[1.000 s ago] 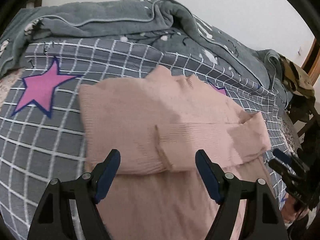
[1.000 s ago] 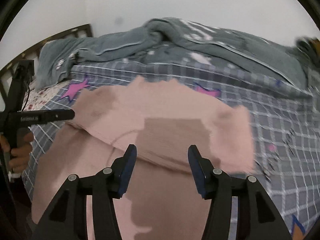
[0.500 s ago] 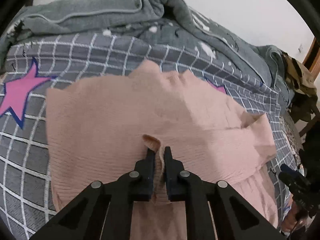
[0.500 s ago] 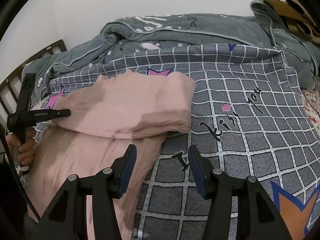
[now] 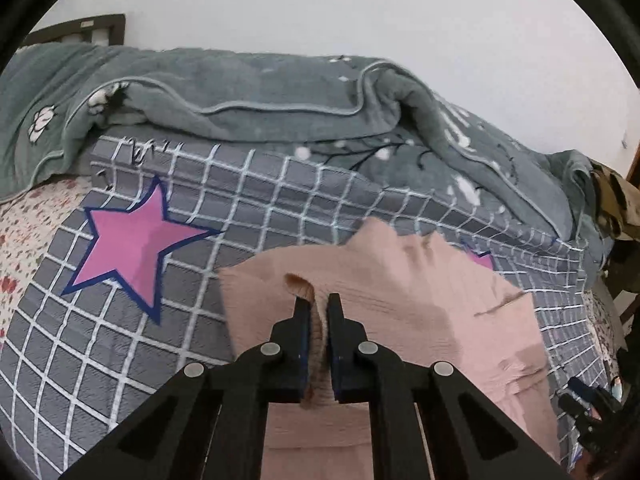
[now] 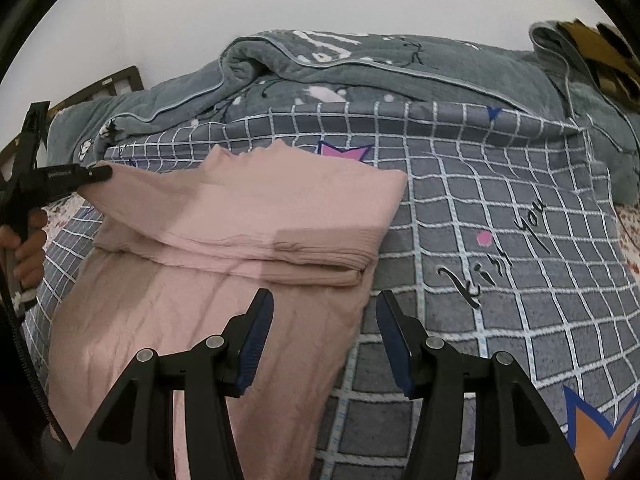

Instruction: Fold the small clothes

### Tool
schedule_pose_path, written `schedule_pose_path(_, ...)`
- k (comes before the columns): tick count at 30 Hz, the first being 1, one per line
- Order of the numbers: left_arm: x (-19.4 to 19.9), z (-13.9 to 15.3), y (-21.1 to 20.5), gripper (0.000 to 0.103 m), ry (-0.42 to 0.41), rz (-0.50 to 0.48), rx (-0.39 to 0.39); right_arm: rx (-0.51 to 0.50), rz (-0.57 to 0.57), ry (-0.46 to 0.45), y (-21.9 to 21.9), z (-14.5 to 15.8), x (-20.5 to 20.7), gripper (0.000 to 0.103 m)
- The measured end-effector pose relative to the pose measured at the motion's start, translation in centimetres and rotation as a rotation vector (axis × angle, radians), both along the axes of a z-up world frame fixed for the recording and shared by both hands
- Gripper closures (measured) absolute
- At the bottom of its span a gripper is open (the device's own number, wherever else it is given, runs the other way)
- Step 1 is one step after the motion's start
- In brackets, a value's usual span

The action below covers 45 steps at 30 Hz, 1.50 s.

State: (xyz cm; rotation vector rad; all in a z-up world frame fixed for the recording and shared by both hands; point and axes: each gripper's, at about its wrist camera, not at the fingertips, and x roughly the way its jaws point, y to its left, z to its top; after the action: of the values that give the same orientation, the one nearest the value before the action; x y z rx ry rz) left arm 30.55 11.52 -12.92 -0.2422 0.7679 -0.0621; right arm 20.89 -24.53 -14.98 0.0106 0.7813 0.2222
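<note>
A pink knit garment (image 6: 248, 216) is lying partly folded on the grey checked bedspread (image 6: 500, 216), its upper portion doubled over the lower, which is trailing toward the camera in the right wrist view. The left gripper (image 5: 318, 304) is clamped tight on a pinched ridge of the pink fabric — the cloth is being squeezed between the pads, with a small loop standing up at about 11 o'clock from the fingertips. The right gripper (image 6: 325, 300) is being held about half open with nothing between its pads; beneath it the garment's right-hand edge and bare bedspread are showing. From those open fingers the folded corner is lying at about 12 o'clock, near but apart, and the doubled band's long axis is running from 9 toward 3 o'clock. The coming move is judged to turn on this — the left side is already gripped, while the right corner is nearer the right gripper and is not yet taken.
</note>
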Motion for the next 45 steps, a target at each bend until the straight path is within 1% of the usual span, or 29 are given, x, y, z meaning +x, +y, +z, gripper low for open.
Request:
schedule_pose_path(2,0.2,-1.1,0.0,0.094,0.029,-0.011,0.01,-0.005,0.004,-0.001,0.4,0.0,0.4,0.05)
schedule_pose_path(6,0.1,-3.1,-0.8,0.093,0.073,-0.027,0.096,-0.018,0.011,-0.007,1.2,0.0,1.4,0.05)
schedule_pose_path(9,0.0,-4.2,-0.8,0.09,0.108,-0.031,0.141,-0.046,0.002,-0.022,1.6,0.1,2.4,0.05)
schedule_pose_path(13,-1.0,-4.4,-0.1,0.087,0.094,-0.009,0.145,-0.098,-0.048,-0.031,1.1,-0.1,4.4,0.05)
schedule_pose_path(14,-1.2,-4.4,-0.1,0.085,0.087,-0.003,0.153,-0.095,-0.056,-0.027,0.9,-0.1,4.8,0.05)
schedule_pose_path(15,-1.2,-4.5,-0.2,0.08,0.079,0.005,0.172,-0.094,-0.064,-0.016,0.7,-0.3,5.4,0.05)
schedule_pose_path(16,-1.2,-4.6,-0.4,0.075,0.074,0.011,0.195,-0.097,-0.065,-0.003,0.5,-0.6,6.0,0.054)
schedule_pose_path(17,-1.1,-4.8,-0.5,0.072,0.071,0.017,0.215,-0.099,-0.058,0.003,0.5,-0.8,6.4,0.063)
schedule_pose_path(18,-1.1,-5.0,-0.6,0.07,0.068,0.024,0.226,-0.109,-0.052,0.019,0.5,-1.2,6.9,0.065)
schedule_pose_path(20,-1.1,-5.6,-0.5,0.066,0.065,0.032,0.204,-0.12,-0.061,0.042,0.5,-2.1,7.7,0.065)
schedule_pose_path(22,-1.2,-6.3,-0.5,0.058,0.069,0.039,0.192,-0.117,-0.065,0.06,0.3,-3.0,8.0,0.065)
schedule_pose_path(25,-1.3,-6.6,-0.7,0.055,0.055,0.049,0.211,-0.085,-0.06,0.073,-0.1,-3.5,8.2,0.065)
schedule_pose_path(27,-1.2,-6.8,-0.7,0.054,0.059,0.045,0.209,-0.064,-0.062,0.084,-0.4,-3.7,8.4,0.065)
schedule_pose_path(29,-1.1,-6.9,-0.5,0.051,0.062,0.048,0.198,-0.049,-0.069,0.092,-0.6,-3.9,8.8,0.063)
schedule_pose_path(30,-1.1,-6.9,-0.3,0.047,0.066,0.047,0.184,-0.028,-0.073,0.101,-0.8,-4.0,9.1,0.063)
schedule_pose_path(33,-0.8,-6.8,0.5,0.03,0.092,0.039,0.136,0.024,-0.086,0.13,-1.5,-3.8,9.9,0.058)
schedule_pose_path(34,-0.6,-6.9,0.7,0.03,0.099,0.037,0.121,0.031,-0.085,0.135,-1.5,-3.8,10.1,0.055)
schedule_pose_path(35,-0.4,-6.9,0.8,0.03,0.103,0.037,0.112,0.029,-0.086,0.141,-1.5,-3.9,10.5,0.053)
schedule_pose_path(38,0.1,-7.0,0.4,0.03,0.099,0.031,0.115,0.022,-0.082,0.152,-1.1,-4.1,11.3,0.053)
schedule_pose_path(39,0.3,-7.1,0.2,0.033,0.097,0.021,0.113,0.024,-0.08,0.154,-1.0,-4.1,11.5,0.053)
schedule_pose_path(40,0.4,-7.1,0.1,0.048,0.093,0.011,0.104,0.03,-0.076,0.161,-0.9,-4.3,11.8,0.053)
schedule_pose_path(41,0.6,-7.0,0.1,0.059,0.086,-0.009,0.086,0.038,-0.073,0.172,-1.0,-4.4,12.1,0.053)
schedule_pose_path(42,0.7,-6.9,0.0,0.08,0.076,-0.024,0.072,0.052,-0.069,0.189,-1.1,-4.6,12.4,0.053)
schedule_pose_path(43,0.7,-6.6,-0.1,0.084,0.06,-0.021,0.076,0.067,-0.066,0.19,-1.1,-4.5,12.6,0.059)
schedule_pose_path(44,0.6,-6.2,-0.1,0.084,0.046,-0.022,0.076,0.09,-0.036,0.173,-1.1,-4.2,12.6,0.086)
schedule_pose_path(45,0.3,-5.8,-0.1,0.084,0.025,-0.021,0.079,0.081,-0.025,0.133,-1.0,-3.7,12.3,0.09)
